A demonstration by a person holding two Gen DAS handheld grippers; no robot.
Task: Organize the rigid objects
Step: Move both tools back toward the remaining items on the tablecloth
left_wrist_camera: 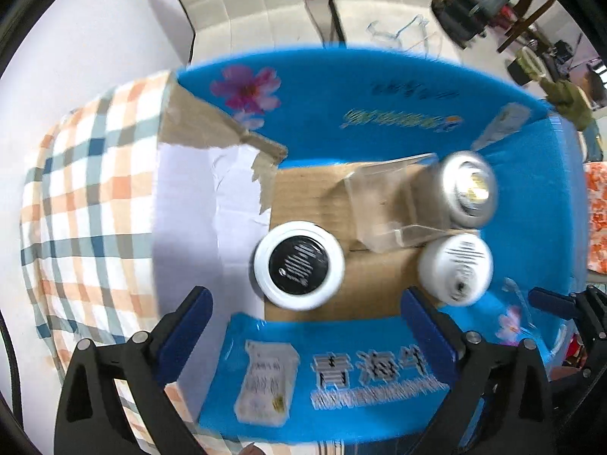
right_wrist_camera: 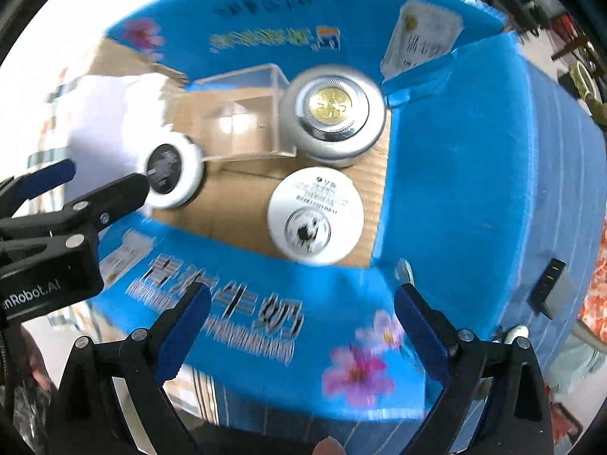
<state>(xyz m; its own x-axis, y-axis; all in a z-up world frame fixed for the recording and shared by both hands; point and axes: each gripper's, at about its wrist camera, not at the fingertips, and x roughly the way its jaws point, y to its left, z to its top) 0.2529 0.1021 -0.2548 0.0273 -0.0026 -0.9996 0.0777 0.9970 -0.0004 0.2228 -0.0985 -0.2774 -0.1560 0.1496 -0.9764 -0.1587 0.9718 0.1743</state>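
While both grippers hang over the blue carton (left_wrist_camera: 379, 94), all four items sit on its cardboard floor, beyond and below the fingertips. Largest first: the clear acrylic box (left_wrist_camera: 394, 204) lies farthest ahead, between the arms. The silver jar (right_wrist_camera: 334, 112), gold-centred lid up, stands ahead-right, touching that box. The white jar (right_wrist_camera: 315, 216) sits nearest the right gripper (right_wrist_camera: 301, 326), just ahead of its spread, empty fingers. The black-topped white jar (left_wrist_camera: 297, 265) sits just ahead of the left gripper (left_wrist_camera: 305, 328), slightly left of centre; its fingers are also wide apart, holding nothing. All lids face up, axes vertical. Judgement: each arm has its own nearest jar.
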